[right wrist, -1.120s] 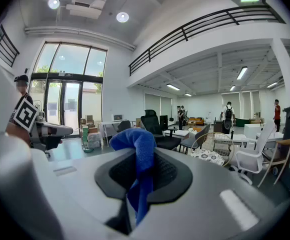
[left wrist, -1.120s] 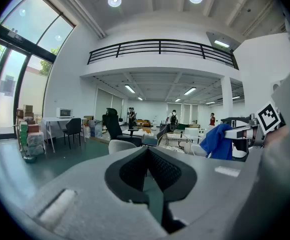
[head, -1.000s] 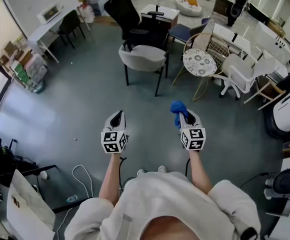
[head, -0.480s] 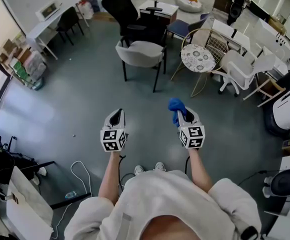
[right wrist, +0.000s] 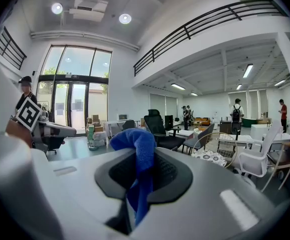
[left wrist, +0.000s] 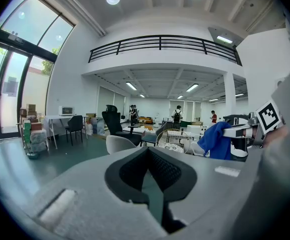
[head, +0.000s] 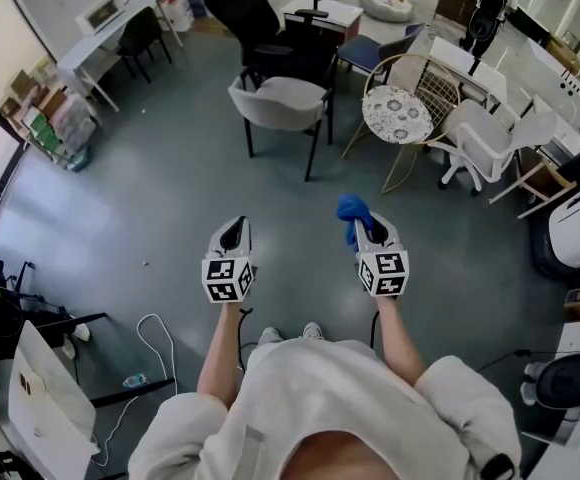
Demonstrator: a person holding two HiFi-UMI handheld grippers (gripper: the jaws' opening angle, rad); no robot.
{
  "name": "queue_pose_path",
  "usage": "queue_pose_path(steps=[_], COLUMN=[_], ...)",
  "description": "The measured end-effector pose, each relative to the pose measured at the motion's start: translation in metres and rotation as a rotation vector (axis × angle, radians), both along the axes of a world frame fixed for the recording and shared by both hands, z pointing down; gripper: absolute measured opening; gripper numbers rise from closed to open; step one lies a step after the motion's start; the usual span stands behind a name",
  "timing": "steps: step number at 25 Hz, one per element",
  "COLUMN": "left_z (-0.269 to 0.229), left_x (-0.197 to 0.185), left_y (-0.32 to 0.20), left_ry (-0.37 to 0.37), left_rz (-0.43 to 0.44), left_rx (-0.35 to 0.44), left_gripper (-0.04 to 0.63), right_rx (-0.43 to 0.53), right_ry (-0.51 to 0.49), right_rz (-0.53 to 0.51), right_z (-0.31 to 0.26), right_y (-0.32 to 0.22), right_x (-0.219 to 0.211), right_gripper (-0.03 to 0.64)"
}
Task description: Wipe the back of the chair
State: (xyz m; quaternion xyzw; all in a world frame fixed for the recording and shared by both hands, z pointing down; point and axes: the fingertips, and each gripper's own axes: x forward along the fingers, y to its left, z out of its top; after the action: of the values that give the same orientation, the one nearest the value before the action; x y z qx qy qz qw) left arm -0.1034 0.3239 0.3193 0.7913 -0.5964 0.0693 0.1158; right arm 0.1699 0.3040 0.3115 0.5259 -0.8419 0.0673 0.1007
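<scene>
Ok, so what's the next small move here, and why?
Probably step forward toward the grey chair, raising the right gripper. It is shut on the blue cloth, but a stretch of floor separates it from the chair's back, so nothing can be wiped yet. The left gripper is shut and empty.

Ahead of your left gripper and right gripper, the grey chair sits slightly farther off than a second ago. The round patterned table beyond the right gripper slides away by the same small amount. Behind the grippers, your shoes move a little to the left. The white cable on the floor, back and left of the left gripper, drifts farther left and shows more of its length.
</scene>
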Motion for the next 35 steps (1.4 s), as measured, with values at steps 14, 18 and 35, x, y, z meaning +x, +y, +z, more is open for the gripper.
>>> queue_pose_path(steps=[14,18,35], left_z=[0.012,0.017,0.019], left_x=[0.011,0.013,-0.040], left_y=[-0.030,-0.054,-0.223], left_ry=[0.007,0.017,0.042], left_rz=[-0.007,0.009,0.104], left_rx=[-0.017,-0.022,-0.022], left_gripper=[0.005,0.005,0.005], right_rx=[-0.008,-0.015,-0.012], right_ry=[-0.003,0.003,0.022], right_rz=[-0.030,-0.022,0.049], right_z=[0.011,0.013,0.009], right_y=[-0.030,-0.051,-0.199], right_x=[0.002,0.000,-0.063], right_gripper=[0.046,0.046,0.046])
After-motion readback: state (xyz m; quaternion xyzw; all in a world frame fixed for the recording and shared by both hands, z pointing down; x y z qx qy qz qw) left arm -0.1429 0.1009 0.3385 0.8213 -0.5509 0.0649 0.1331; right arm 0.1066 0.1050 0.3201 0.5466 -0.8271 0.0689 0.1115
